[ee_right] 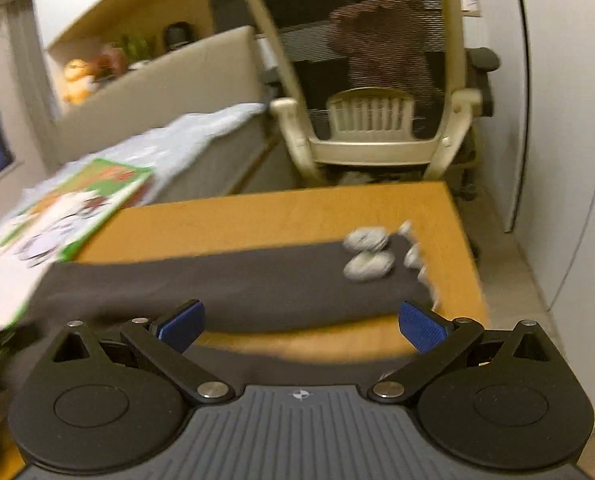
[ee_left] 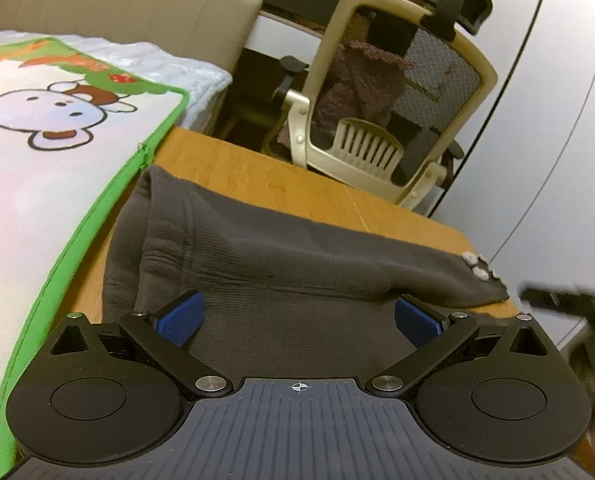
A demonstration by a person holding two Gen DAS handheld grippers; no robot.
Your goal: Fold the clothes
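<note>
Lying folded along the bench [ee_right: 257,216]: dark garment [ee_right: 225,280]

Hovering spread wide over garment: left hand-held gripper [ee_left: 297,316]; hanging released near bench's front edge: right hand-held gripper [ee_right: 301,320]

The garment [ee_left: 281,248] on the table [ee_left: 281,176] is matt dark-grey ribbed knit cloth with pale fuzzy tufts [ee_right: 367,254] at one end, and the table is smooth, orange-toned wood. Beside the table lies a smooth printed mat [ee_left: 37,184] with a stitched green cloth edge. Behind the table, the chair [ee_left: 401,92] has a glossy cream plastic frame and black mesh back.
</note>
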